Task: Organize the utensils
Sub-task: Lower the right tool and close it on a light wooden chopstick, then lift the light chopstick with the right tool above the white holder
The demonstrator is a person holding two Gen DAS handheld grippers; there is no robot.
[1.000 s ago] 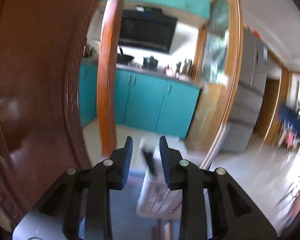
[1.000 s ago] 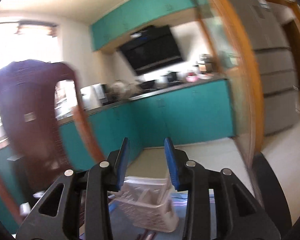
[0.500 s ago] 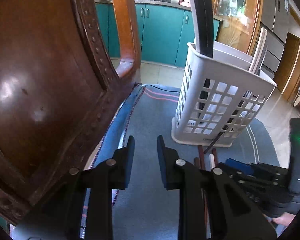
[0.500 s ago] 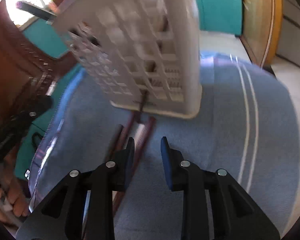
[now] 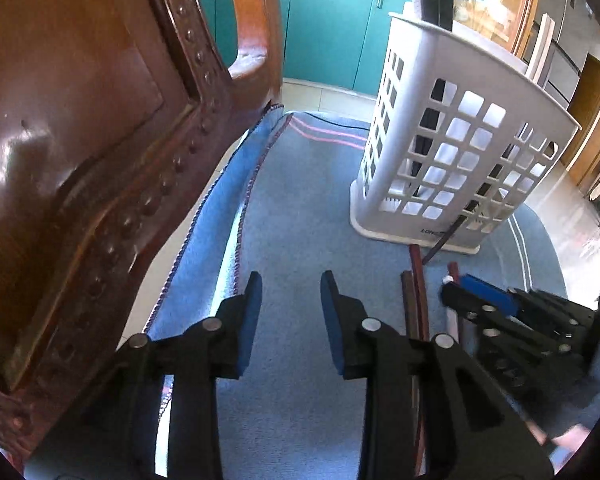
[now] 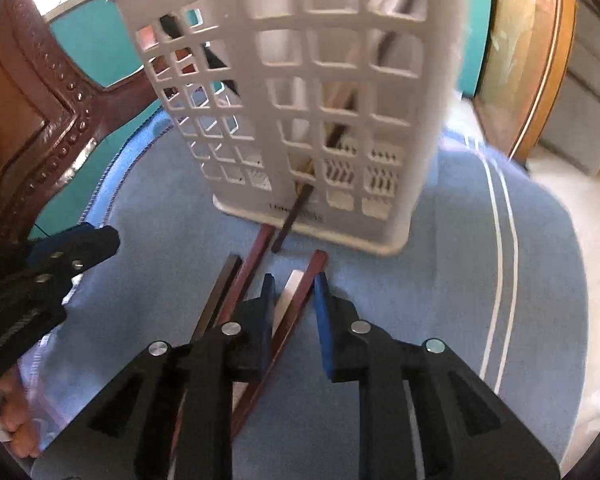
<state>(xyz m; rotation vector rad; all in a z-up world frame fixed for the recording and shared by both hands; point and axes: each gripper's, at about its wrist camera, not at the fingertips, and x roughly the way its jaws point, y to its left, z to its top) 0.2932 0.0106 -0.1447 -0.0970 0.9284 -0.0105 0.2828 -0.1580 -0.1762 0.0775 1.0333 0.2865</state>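
A white lattice utensil basket (image 5: 456, 148) stands on a blue cloth (image 5: 300, 216); it also fills the right wrist view (image 6: 300, 92) and holds dark and pale sticks. Several chopsticks lie on the cloth in front of it: dark red-brown ones (image 6: 248, 268) and a white one (image 6: 288, 292). My right gripper (image 6: 294, 280) is open, low over them, with a red-brown chopstick (image 6: 306, 280) and the white one between its fingers. My left gripper (image 5: 290, 280) is open and empty over bare cloth, left of the chopsticks (image 5: 416, 276).
A carved brown wooden chair back (image 5: 80, 152) rises close on the left. Teal cabinets (image 5: 324, 28) and a tiled floor lie beyond. The cloth's right edge with white stripes (image 6: 500, 240) drops off to the floor. The right gripper shows in the left wrist view (image 5: 500, 308).
Both grippers have dropped from looking across the kitchen to low over the cloth. The right gripper has come down around the chopsticks in front of the basket.
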